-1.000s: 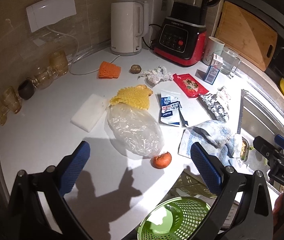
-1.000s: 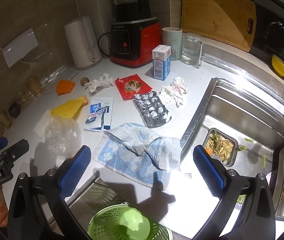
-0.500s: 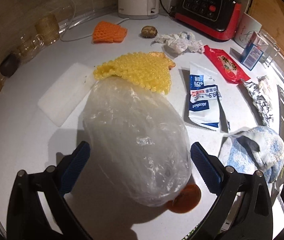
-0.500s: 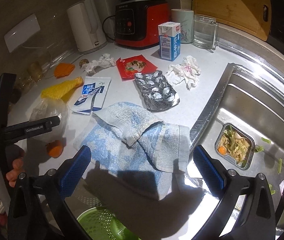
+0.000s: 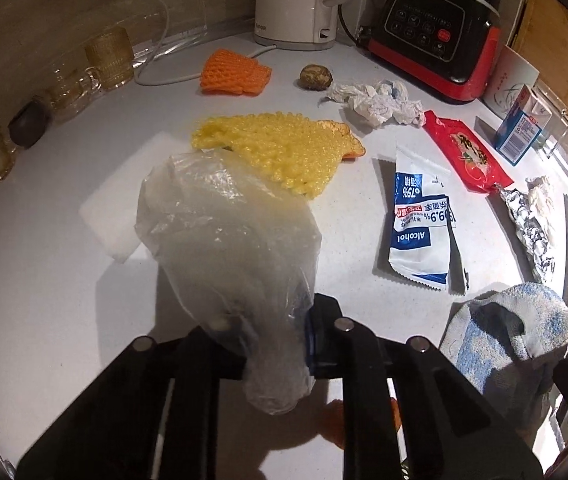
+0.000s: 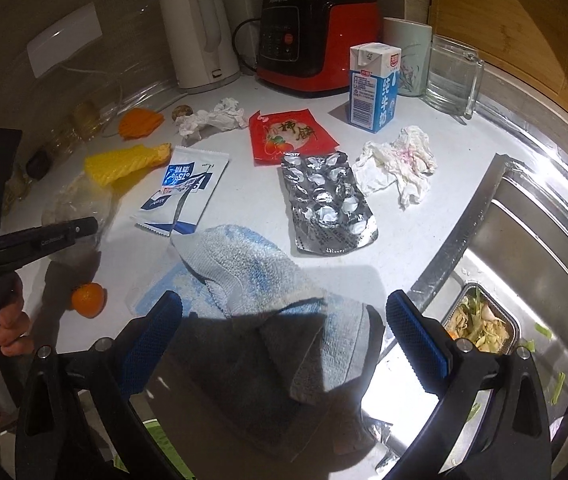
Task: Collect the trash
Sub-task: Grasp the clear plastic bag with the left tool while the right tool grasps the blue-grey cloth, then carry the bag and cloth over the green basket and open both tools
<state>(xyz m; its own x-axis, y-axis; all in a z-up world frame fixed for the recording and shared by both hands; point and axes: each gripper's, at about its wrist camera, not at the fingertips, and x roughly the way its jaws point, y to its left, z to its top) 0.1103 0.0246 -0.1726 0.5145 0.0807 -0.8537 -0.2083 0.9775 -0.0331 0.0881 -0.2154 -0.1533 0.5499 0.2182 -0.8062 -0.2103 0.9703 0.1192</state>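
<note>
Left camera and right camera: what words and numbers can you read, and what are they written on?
"Alcohol", "75%" and "99.9%": white and blue wipe packet; its small Chinese print I cannot make out.
"纯牛奶": side of the milk carton; small print on its front is too small.
Brand name on the red blender base: upside down and blurred, unreadable.
Large Chinese characters on the red snack wrapper: too stylised to tell.
Small word on the kettle's base: too small.

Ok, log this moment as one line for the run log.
left gripper: closing on clear crumpled plastic bag | right gripper: open over blue-and-white terry towel | phase: picking trash
</note>
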